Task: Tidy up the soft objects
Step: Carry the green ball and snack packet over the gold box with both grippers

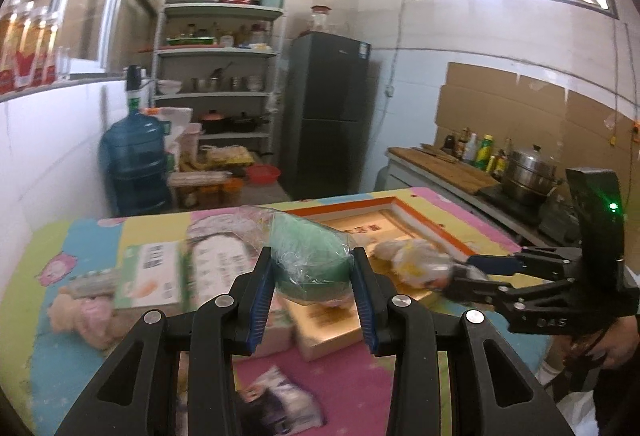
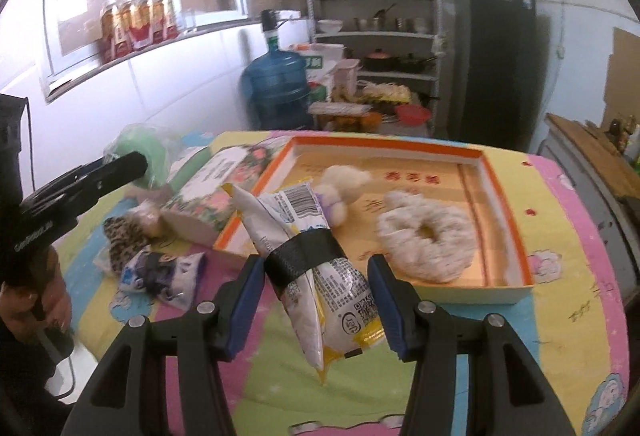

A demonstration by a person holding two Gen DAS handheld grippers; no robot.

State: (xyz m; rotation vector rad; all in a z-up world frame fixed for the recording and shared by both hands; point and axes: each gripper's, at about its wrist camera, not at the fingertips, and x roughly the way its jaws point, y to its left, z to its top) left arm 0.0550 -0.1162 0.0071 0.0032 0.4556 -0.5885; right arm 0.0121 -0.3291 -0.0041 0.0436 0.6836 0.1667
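My left gripper (image 1: 313,262) is shut on a green soft thing in clear plastic wrap (image 1: 310,256) and holds it above the table. It also shows in the right wrist view (image 2: 150,152). My right gripper (image 2: 316,268) holds a white and yellow packet with a black band (image 2: 316,260), its jaws close around the packet, just before the orange-rimmed shallow box (image 2: 504,196). In the box lie a white fluffy ring (image 2: 428,240) and a small white plush toy (image 2: 344,184). From the left wrist view the right gripper (image 1: 452,276) sits at the box's near edge.
On the colourful mat lie a flowered tissue pack (image 2: 216,192), a leopard-print pouch (image 2: 124,240), a blue and white packet (image 2: 160,272), a green-and-white pack (image 1: 152,276) and a pink plush (image 1: 84,316). A water bottle (image 2: 276,88), shelves and a fridge (image 1: 328,112) stand behind.
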